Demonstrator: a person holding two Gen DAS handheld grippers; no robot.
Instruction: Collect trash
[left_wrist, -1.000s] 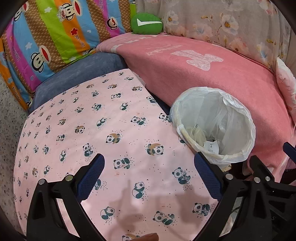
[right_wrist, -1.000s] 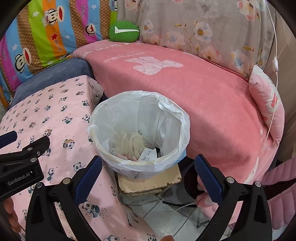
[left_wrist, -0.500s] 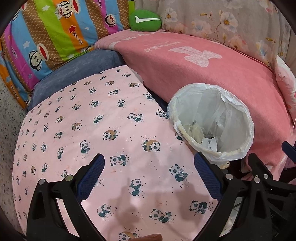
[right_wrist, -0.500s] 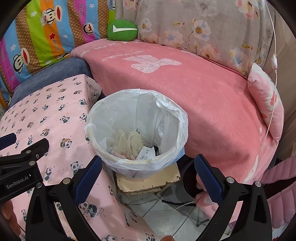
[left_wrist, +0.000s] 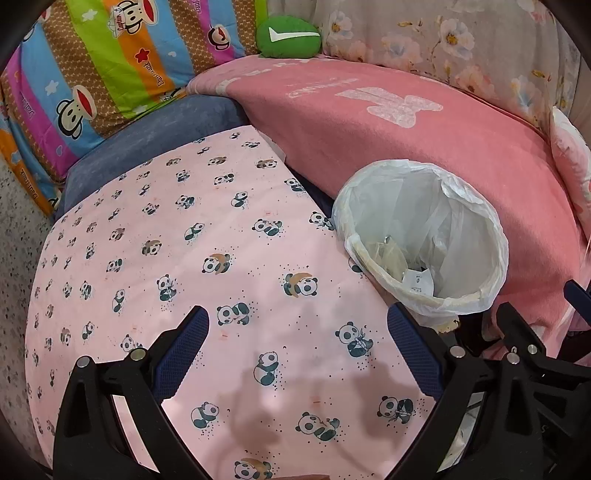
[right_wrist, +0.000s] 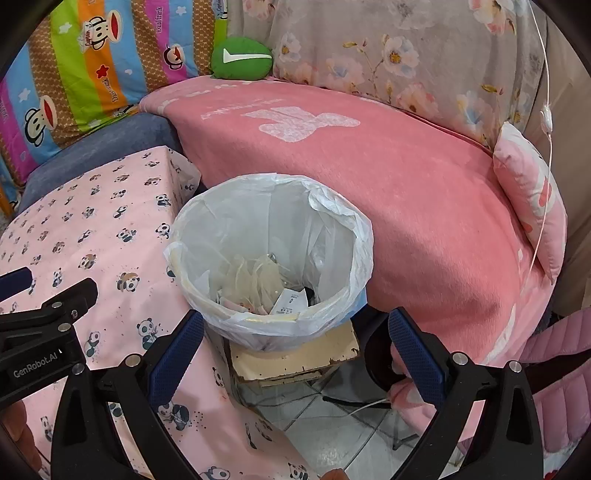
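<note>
left wrist view: the left gripper (left_wrist: 297, 334) hangs over a table covered by a pink panda cloth (left_wrist: 177, 258). its jaws are spread wide with nothing between them. the bin (left_wrist: 476, 236), lined with a white plastic bag, stands ahead and to the right of the gripper, just past the right fingertip, beside the cloth's edge. its long axis is upright and its mouth opens upward, seen tilted toward the camera. paper scraps (left_wrist: 417, 278) lie at its bottom. a pink blanket (left_wrist: 406, 147) lies beyond the bin, with a green cushion (left_wrist: 288, 35) far ahead.

right wrist view: the right gripper (right_wrist: 295, 341) is also fully open and holds nothing. the bin (right_wrist: 221, 221) stands directly ahead, just beyond both fingertips, upright with its mouth facing up. it rests on a worn pale board (right_wrist: 295, 360). scraps (right_wrist: 290, 301) and clear wrappers (right_wrist: 255, 275) lie inside. the left gripper's body (right_wrist: 40, 339) shows at the left, over the cloth (right_wrist: 92, 229).
</note>
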